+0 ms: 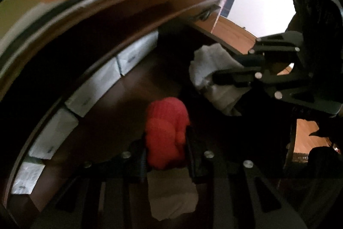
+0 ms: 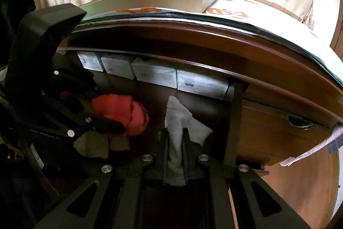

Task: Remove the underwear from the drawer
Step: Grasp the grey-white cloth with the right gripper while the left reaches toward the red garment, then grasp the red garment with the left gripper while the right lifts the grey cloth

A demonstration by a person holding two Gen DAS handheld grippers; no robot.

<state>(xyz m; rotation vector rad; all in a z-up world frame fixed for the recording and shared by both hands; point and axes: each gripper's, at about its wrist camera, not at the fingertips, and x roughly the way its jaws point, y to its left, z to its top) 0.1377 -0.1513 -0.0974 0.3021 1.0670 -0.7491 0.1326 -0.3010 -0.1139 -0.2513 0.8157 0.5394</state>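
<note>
Left wrist view: my left hand-held gripper (image 1: 166, 156) is clamped on red underwear (image 1: 166, 128) inside the open dark wooden drawer (image 1: 120, 100). My right hand-held gripper (image 2: 175, 150) pinches a pale grey-white garment (image 2: 182, 119) just beside it. White boxes (image 2: 154, 73) line the drawer's back wall
</note>
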